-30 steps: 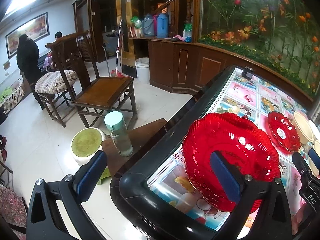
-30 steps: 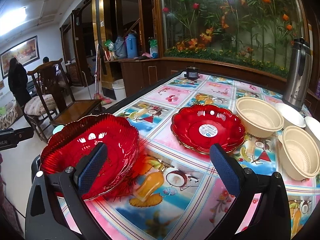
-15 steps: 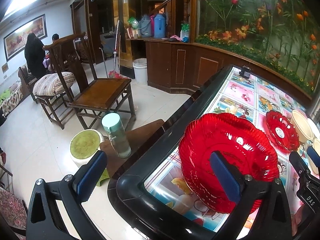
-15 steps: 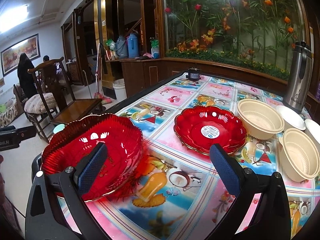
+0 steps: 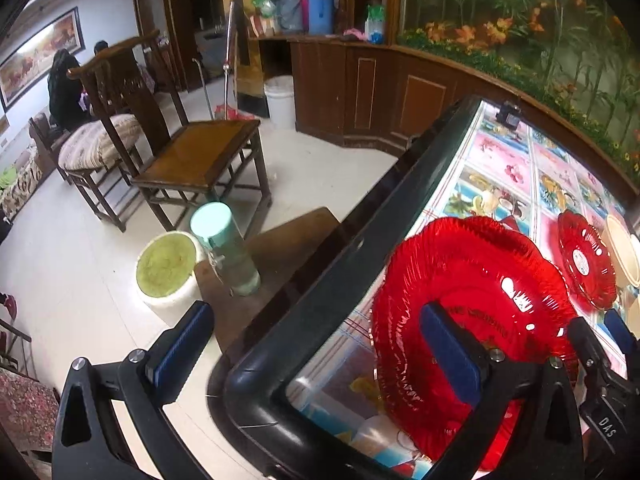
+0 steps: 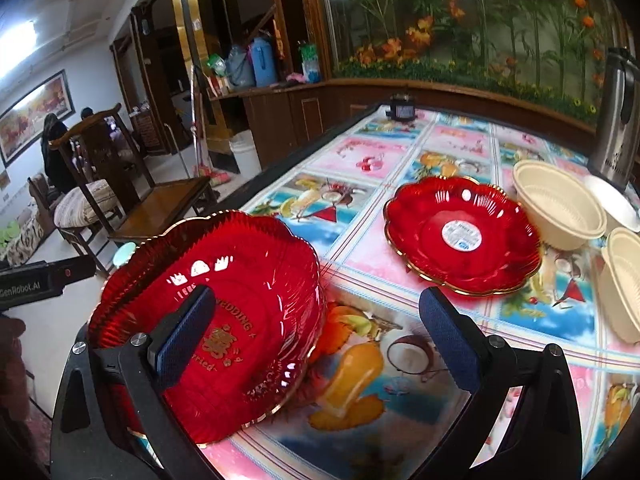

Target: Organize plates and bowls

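A large red scalloped plate with gold lettering rests tilted at the table's near left corner; it also shows in the left wrist view. My right gripper is open, its left finger over the plate's bowl. My left gripper is open at the table corner, its right finger in front of the plate. A second red plate with a sticker lies farther back. Cream bowls sit at the right.
The table has a fruit-print cloth and a dark rim. A steel thermos stands back right. A wooden chair, a bottle and a green stool stand on the floor left of the table.
Both grippers have moved slightly closer to the large red plate, which looks a little more tilted. Both stay open.
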`<act>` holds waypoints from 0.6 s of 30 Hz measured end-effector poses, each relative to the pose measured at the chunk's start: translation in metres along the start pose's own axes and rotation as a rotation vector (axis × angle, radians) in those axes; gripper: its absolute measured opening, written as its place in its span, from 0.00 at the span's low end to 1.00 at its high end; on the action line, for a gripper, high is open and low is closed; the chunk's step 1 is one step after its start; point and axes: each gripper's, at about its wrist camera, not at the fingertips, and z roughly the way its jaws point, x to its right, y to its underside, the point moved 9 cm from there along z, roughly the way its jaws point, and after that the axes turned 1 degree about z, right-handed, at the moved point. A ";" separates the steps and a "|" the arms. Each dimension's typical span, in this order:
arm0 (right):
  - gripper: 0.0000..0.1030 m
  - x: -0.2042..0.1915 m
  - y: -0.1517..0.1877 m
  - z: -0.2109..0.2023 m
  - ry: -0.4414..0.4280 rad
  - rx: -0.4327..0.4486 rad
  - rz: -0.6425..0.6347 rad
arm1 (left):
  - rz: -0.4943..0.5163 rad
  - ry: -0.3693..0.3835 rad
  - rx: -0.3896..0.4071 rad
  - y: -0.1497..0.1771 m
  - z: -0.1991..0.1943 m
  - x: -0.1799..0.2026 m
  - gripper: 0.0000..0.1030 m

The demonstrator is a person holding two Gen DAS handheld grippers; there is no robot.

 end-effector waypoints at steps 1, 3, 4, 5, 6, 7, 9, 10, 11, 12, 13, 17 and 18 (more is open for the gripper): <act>1.00 0.000 0.001 0.002 0.006 -0.007 -0.001 | 0.004 -0.004 -0.011 0.002 0.004 0.002 1.00; 1.00 -0.002 0.002 0.008 0.015 -0.024 -0.004 | 0.010 -0.005 -0.024 0.004 0.008 0.004 1.00; 1.00 -0.002 0.003 0.010 0.015 -0.032 -0.004 | 0.015 -0.007 -0.033 0.006 0.011 0.006 1.00; 1.00 -0.002 0.004 0.013 0.018 -0.039 -0.006 | 0.019 -0.009 -0.041 0.007 0.012 0.006 1.00; 1.00 -0.002 0.005 0.013 0.019 -0.044 -0.006 | 0.023 -0.010 -0.051 0.009 0.015 0.007 1.00; 1.00 -0.002 0.006 0.015 0.022 -0.052 -0.006 | 0.024 -0.010 -0.059 0.009 0.016 0.007 1.00; 1.00 0.000 0.007 0.020 0.026 -0.069 0.000 | 0.023 -0.006 -0.076 0.012 0.020 0.008 1.00; 1.00 0.001 0.008 0.023 0.020 -0.081 0.006 | 0.024 -0.006 -0.082 0.013 0.022 0.009 1.00; 0.99 0.001 0.009 0.025 0.014 -0.092 0.012 | 0.024 -0.006 -0.089 0.015 0.023 0.009 1.00; 0.99 0.001 0.010 0.027 0.004 -0.105 0.021 | 0.025 -0.004 -0.101 0.017 0.024 0.009 1.00; 0.97 0.001 0.012 0.030 -0.005 -0.121 0.030 | 0.025 -0.003 -0.108 0.018 0.026 0.010 1.00; 0.95 -0.002 0.017 0.039 -0.030 -0.166 0.042 | 0.048 0.005 -0.133 0.022 0.031 0.016 0.99; 0.94 -0.003 0.019 0.041 -0.038 -0.178 0.049 | 0.056 0.003 -0.136 0.023 0.032 0.017 0.99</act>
